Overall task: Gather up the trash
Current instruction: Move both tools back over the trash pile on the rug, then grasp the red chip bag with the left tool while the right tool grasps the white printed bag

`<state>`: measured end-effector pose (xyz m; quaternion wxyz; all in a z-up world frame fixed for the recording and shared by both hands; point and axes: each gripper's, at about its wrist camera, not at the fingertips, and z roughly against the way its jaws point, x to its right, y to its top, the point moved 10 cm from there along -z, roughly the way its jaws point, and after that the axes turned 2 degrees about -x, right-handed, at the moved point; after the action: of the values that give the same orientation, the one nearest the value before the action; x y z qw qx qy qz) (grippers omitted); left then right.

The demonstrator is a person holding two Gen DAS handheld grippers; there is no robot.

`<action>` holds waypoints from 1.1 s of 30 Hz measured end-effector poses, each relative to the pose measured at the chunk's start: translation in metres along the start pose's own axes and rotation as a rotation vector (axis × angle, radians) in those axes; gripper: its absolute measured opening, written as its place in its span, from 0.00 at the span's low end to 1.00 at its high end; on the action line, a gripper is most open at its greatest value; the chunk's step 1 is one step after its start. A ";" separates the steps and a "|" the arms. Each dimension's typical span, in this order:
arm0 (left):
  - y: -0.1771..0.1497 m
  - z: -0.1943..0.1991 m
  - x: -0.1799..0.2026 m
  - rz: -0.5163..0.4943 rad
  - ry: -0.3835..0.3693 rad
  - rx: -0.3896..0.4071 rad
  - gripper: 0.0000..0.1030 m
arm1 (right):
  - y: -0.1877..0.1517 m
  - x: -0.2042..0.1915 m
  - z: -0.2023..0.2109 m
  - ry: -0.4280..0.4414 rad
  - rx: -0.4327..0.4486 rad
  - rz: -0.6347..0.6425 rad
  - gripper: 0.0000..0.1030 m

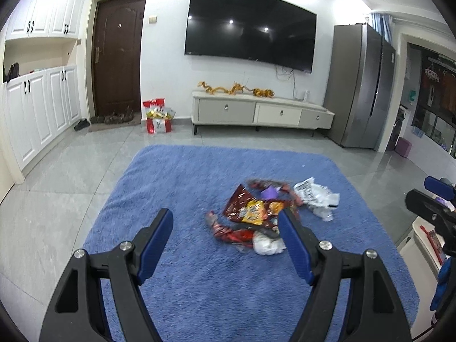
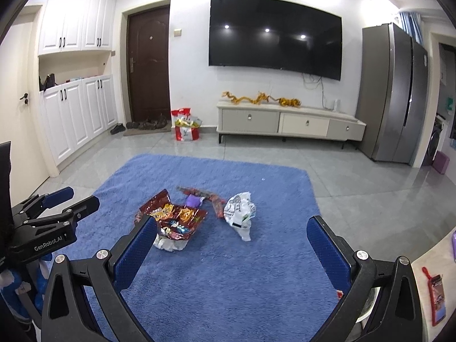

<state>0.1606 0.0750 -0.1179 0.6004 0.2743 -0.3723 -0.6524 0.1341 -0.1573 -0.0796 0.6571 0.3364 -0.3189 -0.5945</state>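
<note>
Holding my left gripper (image 1: 225, 222) and right gripper (image 2: 232, 228) spread wide, empty, above wrappers (image 2: 173, 219) heaped on blue rug (image 2: 213, 285).

You can read "GenRobot.AI" in white on the black body of your left claw (image 2: 71, 196); the print on the wrappers is too blurred to read.

Bare rug (image 2: 216, 279) before wrapper pile (image 2: 176, 219)
</note>
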 end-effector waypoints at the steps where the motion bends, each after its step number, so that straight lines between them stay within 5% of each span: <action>1: -0.002 -0.005 -0.006 0.006 0.003 -0.011 0.73 | -0.002 0.001 -0.005 0.005 -0.009 -0.004 1.00; 9: -0.023 -0.051 -0.036 0.022 -0.065 -0.124 0.73 | -0.016 0.011 -0.052 0.058 -0.092 -0.054 1.00; 15: -0.015 -0.087 -0.016 0.025 -0.198 -0.202 0.73 | -0.020 0.019 -0.090 0.076 -0.140 -0.055 0.95; 28: 0.003 -0.149 0.022 -0.028 -0.310 -0.301 0.72 | -0.013 0.039 -0.147 0.120 -0.172 -0.069 0.88; 33: -0.005 -0.174 0.029 -0.029 -0.336 -0.375 0.72 | -0.012 0.039 -0.178 0.156 -0.206 -0.093 0.78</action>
<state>0.2945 0.0188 -0.2188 0.5608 0.0513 -0.3355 -0.7552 0.2763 -0.1863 -0.1902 0.6826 0.3271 -0.1880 -0.6259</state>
